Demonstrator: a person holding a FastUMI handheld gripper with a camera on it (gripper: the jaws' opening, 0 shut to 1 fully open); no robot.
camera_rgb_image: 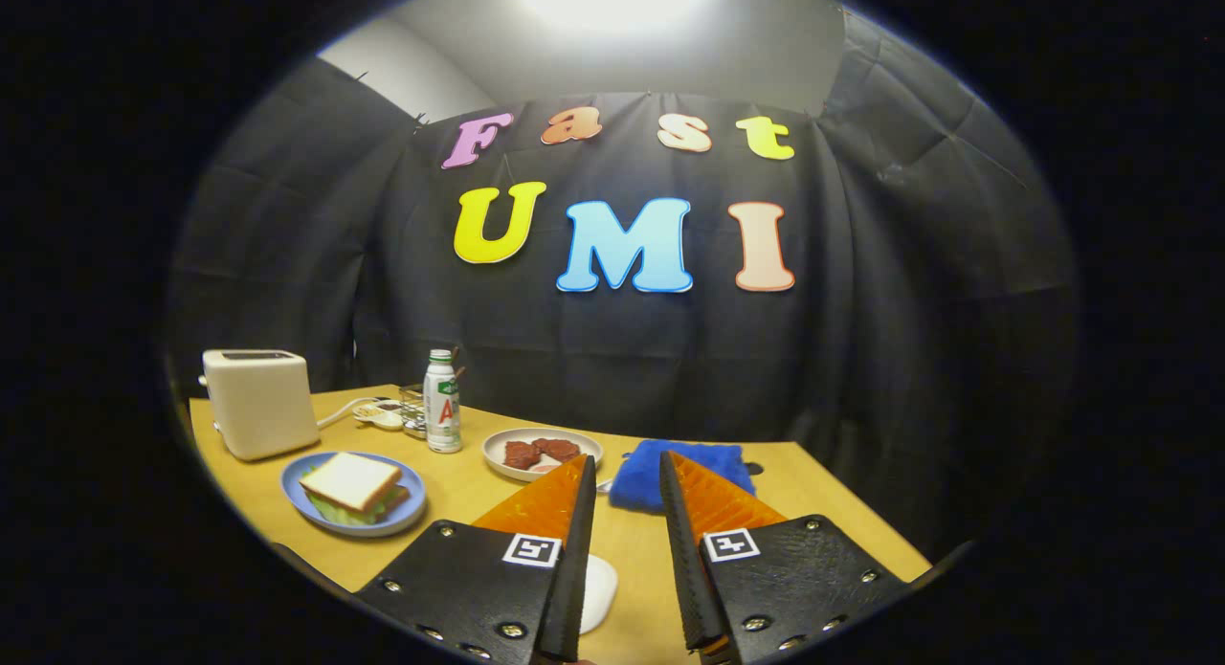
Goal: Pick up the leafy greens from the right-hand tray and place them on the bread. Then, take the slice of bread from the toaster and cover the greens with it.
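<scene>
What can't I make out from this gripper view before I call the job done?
- Greens: mostly covered by the top bread slice on the blue plate; just an edge shows.
- Toaster slots: seen side-on, so whether bread is left inside is hidden.
- White tray: largely behind a gripper finger; contents hidden. The gripper is open, holding nothing.
- Small items behind the bottle: too small to identify.

A light wooden bench (498,498) carries a white plastic bottle with a green and red label (442,414), standing upright. Just beside it lies a white power strip (380,414) with small clutter (too blurred to tell apart). A white round plate (584,445) holds 2 dark red meat slices (539,451). Near the plate lies a fluffy blue cloth (681,472).
</scene>
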